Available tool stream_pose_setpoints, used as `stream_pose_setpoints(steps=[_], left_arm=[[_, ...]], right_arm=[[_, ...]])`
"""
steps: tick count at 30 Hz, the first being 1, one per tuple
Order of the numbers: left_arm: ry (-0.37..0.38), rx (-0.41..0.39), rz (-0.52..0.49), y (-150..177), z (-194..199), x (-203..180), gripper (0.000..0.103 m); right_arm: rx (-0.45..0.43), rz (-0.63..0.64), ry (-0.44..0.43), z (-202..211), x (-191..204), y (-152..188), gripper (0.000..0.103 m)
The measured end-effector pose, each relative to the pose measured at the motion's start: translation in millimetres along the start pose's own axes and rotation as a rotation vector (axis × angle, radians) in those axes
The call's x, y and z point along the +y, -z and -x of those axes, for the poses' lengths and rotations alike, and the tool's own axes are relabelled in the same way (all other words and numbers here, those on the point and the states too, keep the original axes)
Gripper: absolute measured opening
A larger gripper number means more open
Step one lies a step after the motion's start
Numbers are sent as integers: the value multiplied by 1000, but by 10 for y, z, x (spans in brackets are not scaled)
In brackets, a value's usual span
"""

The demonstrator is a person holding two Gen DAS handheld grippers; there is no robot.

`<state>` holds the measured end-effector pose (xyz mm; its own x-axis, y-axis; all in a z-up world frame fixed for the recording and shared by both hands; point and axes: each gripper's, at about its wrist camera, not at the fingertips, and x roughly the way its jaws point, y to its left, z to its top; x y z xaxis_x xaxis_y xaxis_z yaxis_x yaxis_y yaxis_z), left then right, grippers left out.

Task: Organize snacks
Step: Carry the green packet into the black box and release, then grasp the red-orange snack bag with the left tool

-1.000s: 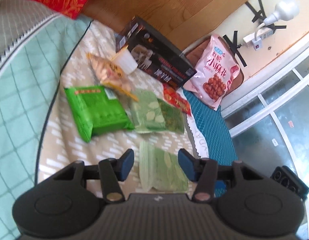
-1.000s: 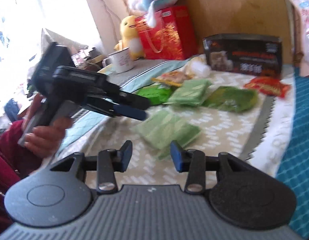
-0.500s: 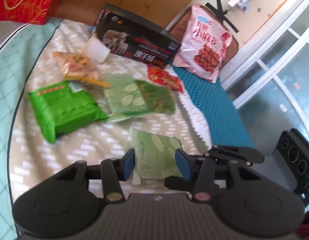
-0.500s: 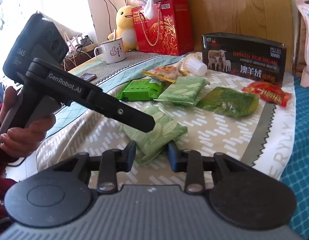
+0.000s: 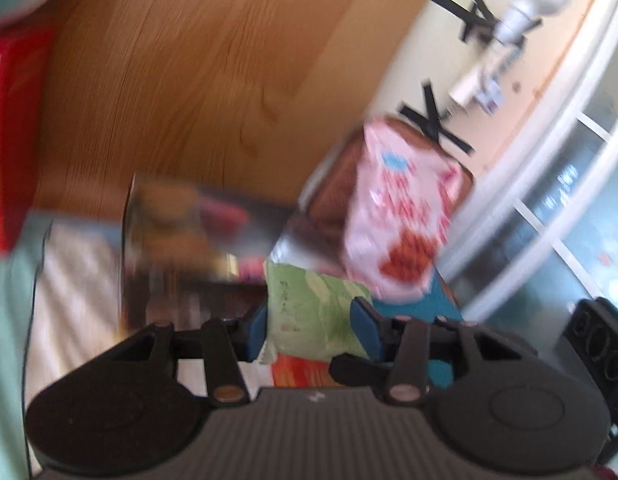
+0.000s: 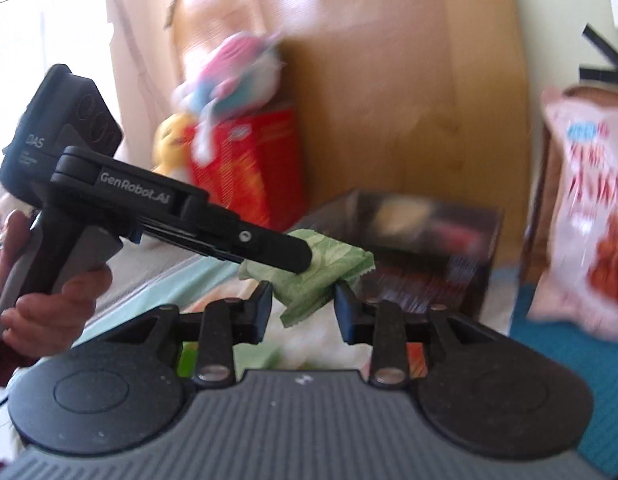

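Observation:
A light green snack packet [image 5: 313, 312] with a leaf print hangs in the air above the bed, gripped from two sides. My left gripper [image 5: 311, 330] is shut on it, blue pads pressing both edges. My right gripper [image 6: 305, 308] is also shut on the same packet [image 6: 313, 276], holding its lower end. In the right wrist view the left gripper [image 6: 285, 252] reaches in from the left, held by a hand [image 6: 49, 292], with its black finger lying over the packet's top. Both views are blurred by motion.
A black box [image 5: 181, 248] stands at the wooden headboard [image 5: 197, 80]. A big pink snack bag [image 5: 397, 216] leans to its right. A red packet [image 5: 301, 364] lies below my left gripper. A red gift bag [image 6: 245, 164] and plush toys stand at the back left.
Both grippers closed on the green packet and lifted it off the bed cover. They have swung up and toward the headboard, so the other snacks on the bed dropped out of view.

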<state>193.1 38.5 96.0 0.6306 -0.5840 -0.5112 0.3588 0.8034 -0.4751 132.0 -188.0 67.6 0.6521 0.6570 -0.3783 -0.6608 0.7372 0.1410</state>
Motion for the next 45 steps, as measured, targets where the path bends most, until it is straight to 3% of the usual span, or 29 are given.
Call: stream_pose_setpoints(steps=[5, 8, 10, 12, 18, 21, 25, 29, 32, 38, 41, 45], left_arm=[[-55, 13, 36, -355, -531, 190, 46], [-77, 41, 78, -372, -788, 306, 50], [-101, 60, 88, -364, -934, 325, 59], [-112, 69, 87, -331, -1003, 323, 62], [-75, 3, 64, -253, -684, 229, 66], [-20, -9, 72, -168, -493, 165, 66], [25, 62, 63, 129, -452, 37, 66], [5, 168, 71, 402, -707, -12, 63], [-8, 236, 140, 518, -904, 81, 60], [-7, 207, 142, 613, -928, 76, 60], [-9, 200, 136, 639, -905, 79, 60], [38, 226, 184, 663, -814, 103, 60]], right_arm=[[32, -40, 51, -479, -411, -281, 37], [76, -41, 82, -697, -554, -280, 38], [90, -36, 117, -754, -590, -238, 40], [75, -64, 151, -700, -663, -206, 47], [13, -242, 152, -163, -1038, 22, 47], [76, -319, 137, -46, -1205, 251, 45], [188, -391, 157, -32, -1314, 557, 39], [180, -501, 121, 186, -1376, 748, 38], [176, -564, 89, 313, -1366, 839, 38], [168, -666, -37, 195, -1246, 953, 37], [184, -643, -29, 76, -1129, 914, 23], [164, -687, -43, 150, -1130, 895, 19]])
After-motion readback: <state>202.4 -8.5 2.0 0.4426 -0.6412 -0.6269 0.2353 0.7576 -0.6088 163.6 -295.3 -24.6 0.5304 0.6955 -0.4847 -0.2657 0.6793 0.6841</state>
